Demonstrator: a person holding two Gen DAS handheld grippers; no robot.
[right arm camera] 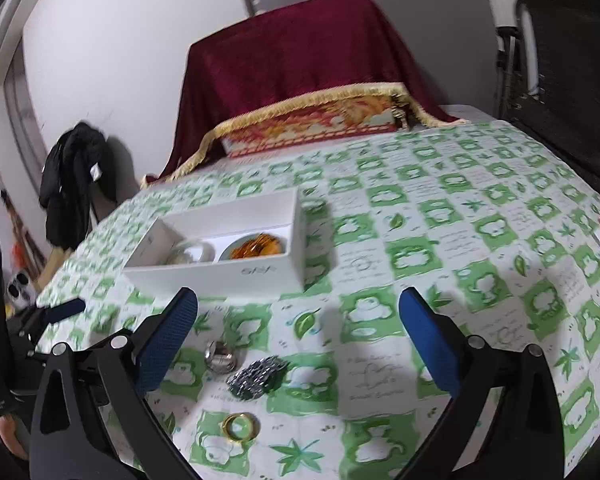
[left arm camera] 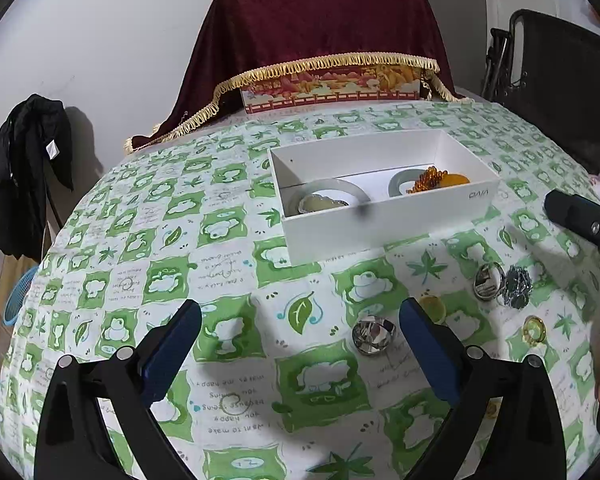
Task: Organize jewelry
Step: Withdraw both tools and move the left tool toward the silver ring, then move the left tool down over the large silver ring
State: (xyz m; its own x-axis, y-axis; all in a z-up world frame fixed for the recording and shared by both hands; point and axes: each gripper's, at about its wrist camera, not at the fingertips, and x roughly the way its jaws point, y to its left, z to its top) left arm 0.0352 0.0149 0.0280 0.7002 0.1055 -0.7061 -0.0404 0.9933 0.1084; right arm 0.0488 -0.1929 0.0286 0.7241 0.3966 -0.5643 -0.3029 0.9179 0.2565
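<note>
Left wrist view: a green-and-white tablecloth [left arm camera: 228,240] fills the frame. At the upper middle sits a dark red cloth [left arm camera: 320,28] with gold fringe. Below it, right of centre, a white box [left arm camera: 384,216] holds pale bangles and an amber bead piece [left arm camera: 430,178]. The left gripper [left arm camera: 300,356] stands wide and empty at the bottom. Lower right lie a silver ring [left arm camera: 374,334], another silver ring [left arm camera: 488,280], a dark sparkly piece [left arm camera: 516,286] and a gold ring [left arm camera: 534,330]. In the right wrist view, the right gripper [right arm camera: 298,344] is wide, empty, above the gold ring.
</note>
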